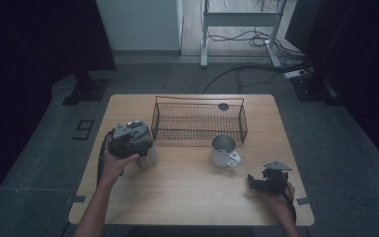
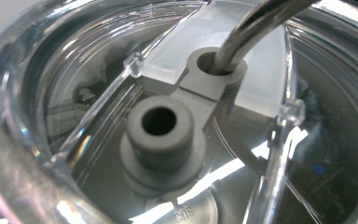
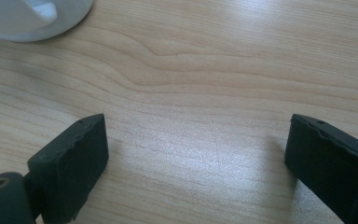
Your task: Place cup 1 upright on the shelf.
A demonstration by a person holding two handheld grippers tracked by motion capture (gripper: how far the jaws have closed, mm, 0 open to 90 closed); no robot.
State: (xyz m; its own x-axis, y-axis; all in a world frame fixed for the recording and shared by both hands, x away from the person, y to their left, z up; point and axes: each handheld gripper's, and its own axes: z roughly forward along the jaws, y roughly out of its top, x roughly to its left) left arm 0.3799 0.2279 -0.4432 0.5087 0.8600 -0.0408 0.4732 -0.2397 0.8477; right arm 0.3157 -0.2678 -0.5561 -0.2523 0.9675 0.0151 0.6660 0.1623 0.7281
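Left gripper [image 1: 131,138] is right on top of the lidded steel tumbler [image 1: 147,154], which stands on the table [image 1: 187,197] toward its left side, just off the left end of the wire basket [image 1: 197,121]. The left gripper view is pressed up against the clear lid [image 2: 98,88]: grey stopper [image 2: 161,135] in the middle, metal straw [image 2: 242,37] going into a grey port beside it. I can't see the jaws in that view and the hand covers them from above, so I can't tell if they're wide, narrow or clamping something. Right gripper [image 3: 196,154] sits low over bare wood near the right front corner, jaws wide with nothing between them, and the white mug [image 1: 224,149] is well off to its far left. Risks as I read them: 1) the tumbler is tall and the contact is high, so any sideways push could tip it or shove it into the basket. 2) The straw is loose in its port, so a jaw catching it could lever the lid or drag the tumbler. 3) The lid is slick plastic, so a pinch on its rim could slip. Orientation: the tumbler looks upright, long axis vertical, lid facing up. The straw leans out of its port toward the top right of the left gripper view.
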